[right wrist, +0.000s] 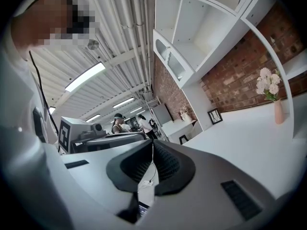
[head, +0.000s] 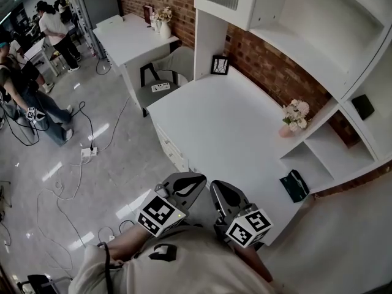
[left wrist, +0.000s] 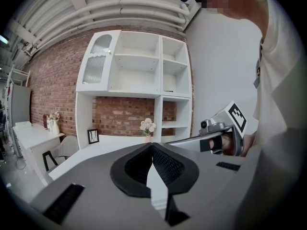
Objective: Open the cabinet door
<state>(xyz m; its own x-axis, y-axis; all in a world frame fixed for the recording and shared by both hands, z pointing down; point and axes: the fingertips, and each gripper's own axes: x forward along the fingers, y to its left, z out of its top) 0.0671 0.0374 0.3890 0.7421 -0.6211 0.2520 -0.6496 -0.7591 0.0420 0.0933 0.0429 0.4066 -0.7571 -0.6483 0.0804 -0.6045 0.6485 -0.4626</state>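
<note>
Neither the left tool [left wrist: 152, 145] nor the right tool [right wrist: 153, 143] holds anything: in each tool's own view the 2 dark jaws meet tip to tip with nothing between them, so both are closed and empty. In the head view they sit side by side close to the person's body, at the near corner of the white table [head: 233, 127], pointing across it toward the shelf unit [left wrist: 158, 114] against the brick wall [left wrist: 124, 116]. The cabinet door [left wrist: 96, 61] is the ribbed-glass panel at the upper left of that unit, above the picture frame [head: 220, 65] and well apart from both tools. It lies flush with the unit's front, so it is still shut. A small knob [left wrist: 110, 52] seems to sit near its right edge, though it is too small to be sure. By my reading the task has not really begun: nothing about the door is done, and neither tool is near it. What is left is the whole job: bring 1 tool up and across the table to the door's right edge, spread its jaws, close them on the knob or the edge, and swing the door out. The flowers [head: 295, 116] on the table do not look to be in the way of that reach.
</note>
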